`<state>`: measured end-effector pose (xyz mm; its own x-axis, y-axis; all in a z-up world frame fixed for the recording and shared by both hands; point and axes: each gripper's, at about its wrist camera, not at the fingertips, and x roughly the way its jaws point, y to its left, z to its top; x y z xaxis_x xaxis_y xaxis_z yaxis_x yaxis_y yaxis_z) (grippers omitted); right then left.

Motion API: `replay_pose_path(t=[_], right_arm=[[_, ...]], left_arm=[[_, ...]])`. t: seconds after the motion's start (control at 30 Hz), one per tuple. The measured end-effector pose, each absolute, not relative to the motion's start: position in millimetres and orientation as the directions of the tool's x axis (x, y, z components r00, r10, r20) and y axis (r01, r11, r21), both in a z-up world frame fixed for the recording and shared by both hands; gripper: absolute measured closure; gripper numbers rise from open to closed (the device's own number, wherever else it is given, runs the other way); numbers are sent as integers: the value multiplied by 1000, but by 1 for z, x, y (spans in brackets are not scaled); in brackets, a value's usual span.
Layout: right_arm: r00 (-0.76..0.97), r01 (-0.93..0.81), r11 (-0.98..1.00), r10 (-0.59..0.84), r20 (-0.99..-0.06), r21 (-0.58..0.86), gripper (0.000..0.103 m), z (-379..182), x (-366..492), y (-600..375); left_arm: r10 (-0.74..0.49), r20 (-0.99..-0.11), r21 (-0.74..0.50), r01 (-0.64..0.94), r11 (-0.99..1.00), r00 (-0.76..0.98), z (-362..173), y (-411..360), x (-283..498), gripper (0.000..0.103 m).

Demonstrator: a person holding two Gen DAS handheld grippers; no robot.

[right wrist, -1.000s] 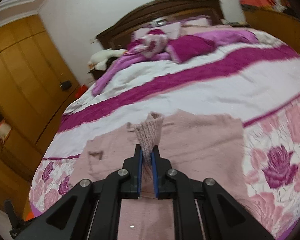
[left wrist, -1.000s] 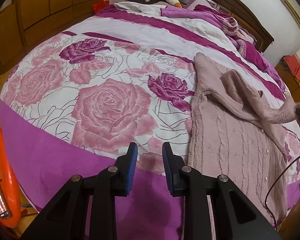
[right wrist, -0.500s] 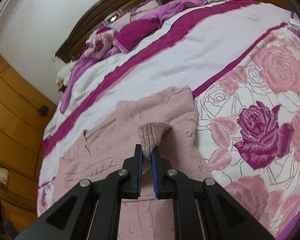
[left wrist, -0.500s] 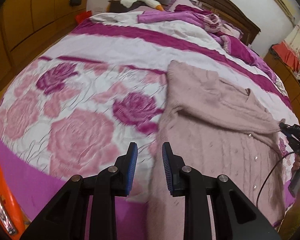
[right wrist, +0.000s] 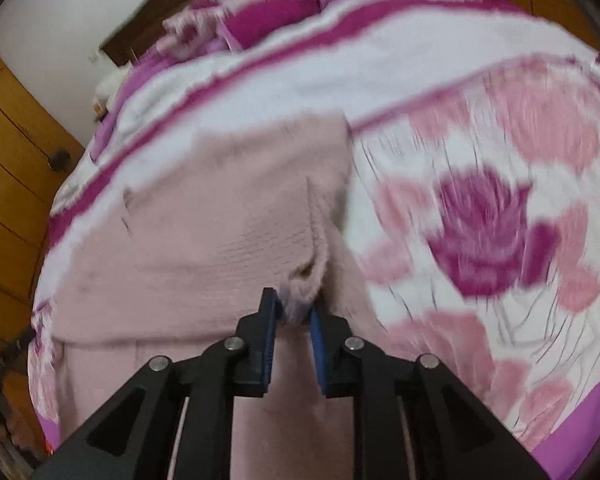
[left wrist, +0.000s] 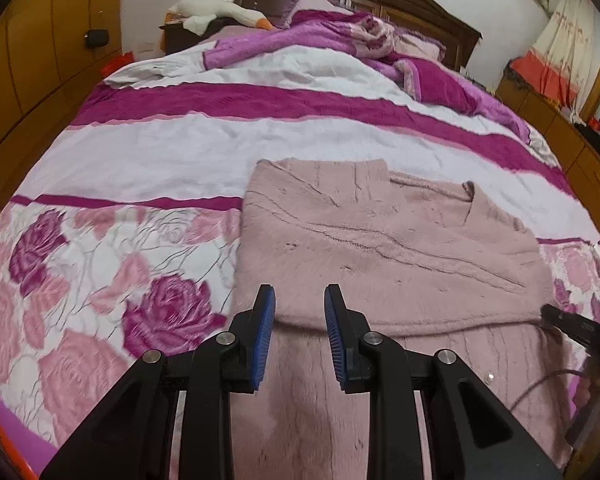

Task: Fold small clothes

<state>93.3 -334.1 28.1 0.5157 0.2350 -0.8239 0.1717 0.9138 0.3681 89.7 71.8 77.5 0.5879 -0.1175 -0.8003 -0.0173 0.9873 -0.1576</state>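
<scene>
The right gripper (right wrist: 292, 312) jaws are opening around the pink sweater's (left wrist: 380, 240) cuff (right wrist: 304, 280) (left gripper (left wrist: 300, 320) jaws apart, empty).

Sleeve (left wrist: 400, 264), a second ago lifted off the pink cardigan (left wrist: 340, 420) in the right gripper (right wrist: 294, 312), now lies flat across its front. Right gripper has come down to the fabric; its jaws are opening, cuff (right wrist: 304, 300) between them, seemingly loosened though blur hides contact. Left gripper (left wrist: 300, 320) has moved from over the rose bedspread (left wrist: 100, 280) to above the cardigan's left side.
</scene>
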Motion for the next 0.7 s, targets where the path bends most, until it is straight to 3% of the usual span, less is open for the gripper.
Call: replay_pose_path(t=[0.03, 0.17, 0.27, 0.5, 0.67, 0.7], right_arm=[[522, 153, 908, 261, -812, 390, 85, 27, 90, -338], [565, 124, 942, 192, -803, 312, 64, 52, 86, -342], [618, 83, 963, 153, -771, 258, 59, 73, 92, -343], [559, -72, 983, 181, -809, 170, 59, 68, 146, -318], [499, -140, 987, 2, -866, -79, 60, 39, 161, -291], [506, -151, 983, -11, -863, -101, 81, 38, 159, -288]], left_arm=[[-113, -804, -148, -13, 989, 584, 75, 70, 94, 100], [-93, -815, -125, -17, 992, 572, 65, 69, 115, 100], [-97, -815, -140, -32, 990, 572, 61, 73, 129, 100], [-105, -799, -165, -47, 985, 592, 55, 72, 164, 100], [-84, -788, -150, -57, 987, 610, 41, 69, 190, 100], [-72, -792, -143, -70, 987, 606, 36, 70, 194, 100]])
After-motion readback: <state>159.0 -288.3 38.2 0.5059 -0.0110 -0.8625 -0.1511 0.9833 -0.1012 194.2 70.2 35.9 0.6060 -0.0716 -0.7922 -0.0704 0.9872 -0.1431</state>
